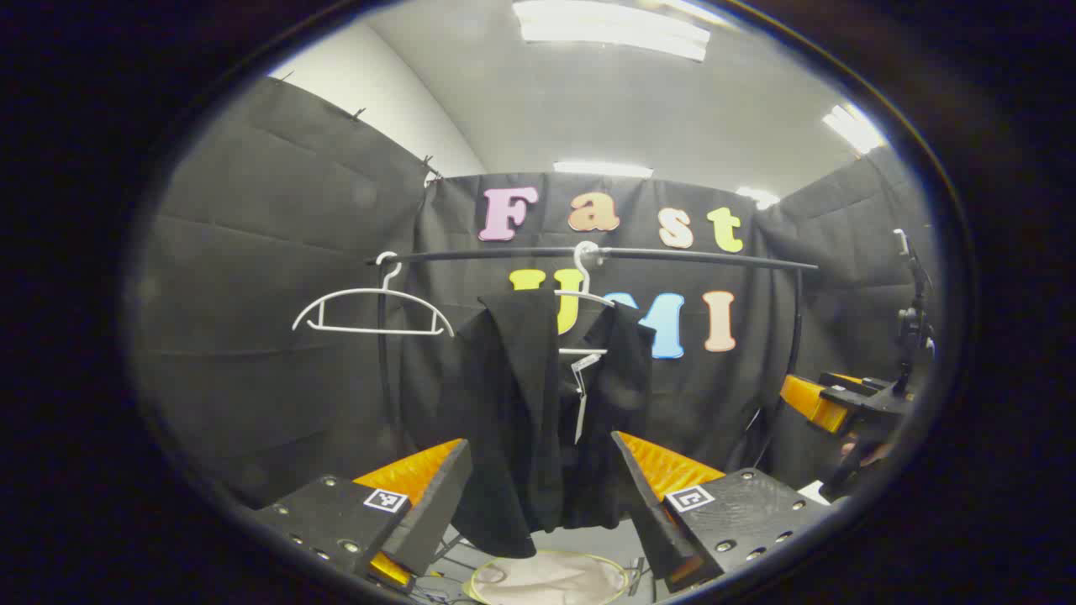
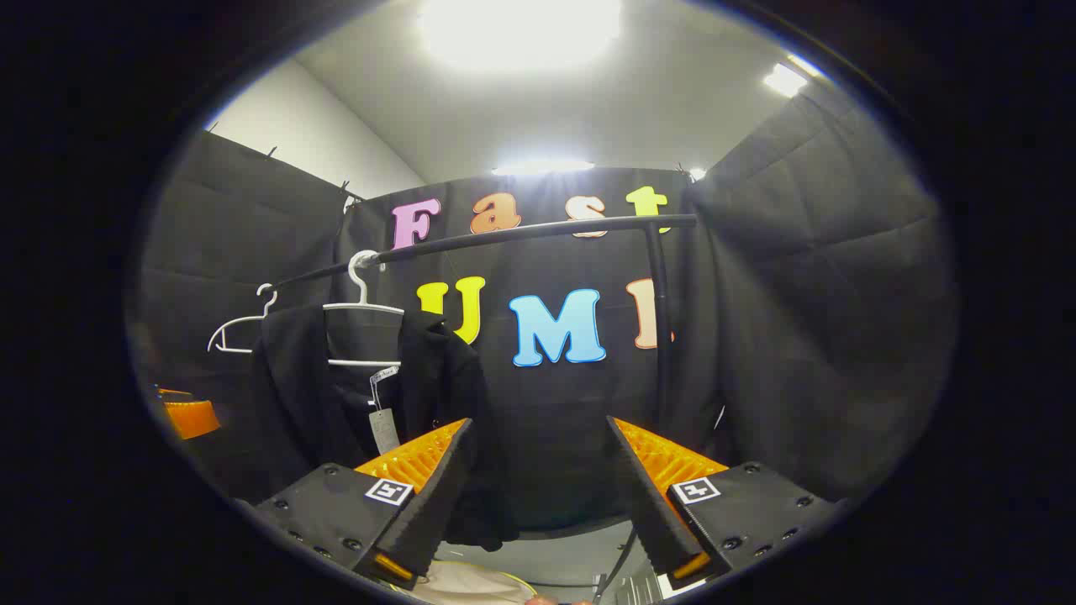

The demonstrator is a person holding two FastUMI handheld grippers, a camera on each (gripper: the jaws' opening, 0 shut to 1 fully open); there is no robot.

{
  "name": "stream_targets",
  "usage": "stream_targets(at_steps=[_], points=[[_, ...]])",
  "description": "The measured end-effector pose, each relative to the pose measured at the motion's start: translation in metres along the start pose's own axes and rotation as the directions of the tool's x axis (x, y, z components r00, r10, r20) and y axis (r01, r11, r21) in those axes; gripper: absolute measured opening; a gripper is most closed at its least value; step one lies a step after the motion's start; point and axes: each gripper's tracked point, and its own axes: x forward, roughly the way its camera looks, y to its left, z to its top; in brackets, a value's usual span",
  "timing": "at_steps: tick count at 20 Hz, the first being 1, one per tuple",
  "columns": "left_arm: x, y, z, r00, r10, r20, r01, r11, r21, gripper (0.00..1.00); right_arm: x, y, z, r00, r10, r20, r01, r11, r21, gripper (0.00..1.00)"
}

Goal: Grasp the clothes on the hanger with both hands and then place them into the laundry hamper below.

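1. The black garment [image 1: 546, 412] is hanging lengthwise downward from a white hanger [image 1: 584, 294] on the rail [image 1: 672, 255], facing the grippers
2. The hamper [image 1: 546, 578] is sitting right below
3. Left gripper [image 1: 542, 496] and right gripper [image 2: 538, 496] are gaping wide, holding nothing
4. Approach is underway; next, both must be closing on the cloth

Black garment [image 1: 538, 403] hangs above hamper [image 1: 551, 578].
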Motion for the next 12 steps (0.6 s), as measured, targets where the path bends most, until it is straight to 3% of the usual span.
stream_targets(at_steps=[3,4,7,10,11,12], points=[[-0.007,-0.003,-0.004,1.0,-0.005,0.0,0.005,1.0,-0.02,0.94,-0.002,0.004,-0.005,1.0,0.0,-0.017,0.0,1.0,0.004,0.92],[-0.009,-0.007,-0.01,1.0,-0.011,-0.005,0.011,0.999,-0.036,0.94,-0.004,0.003,-0.006,1.0,-0.009,-0.018,0.009,1.0,-0.005,0.96],[-0.013,-0.014,-0.026,0.999,-0.035,-0.033,0.033,0.998,-0.051,0.94,-0.01,0.006,-0.01,1.0,-0.017,-0.024,0.016,1.0,-0.001,0.92],[-0.016,-0.014,-0.031,0.998,-0.044,-0.036,0.042,0.998,-0.043,0.94,-0.016,0.004,-0.016,0.999,-0.031,-0.035,0.032,0.999,0.007,0.96],[-0.015,-0.012,-0.031,0.999,-0.042,-0.035,0.04,0.998,-0.042,0.94,-0.018,0.004,-0.019,0.999,-0.035,-0.04,0.035,0.999,0.005,0.92],[-0.016,-0.011,-0.031,0.999,-0.038,-0.034,0.036,0.998,-0.044,0.94,-0.02,0.002,-0.02,0.998,-0.038,-0.042,0.038,0.999,0.002,0.96]])
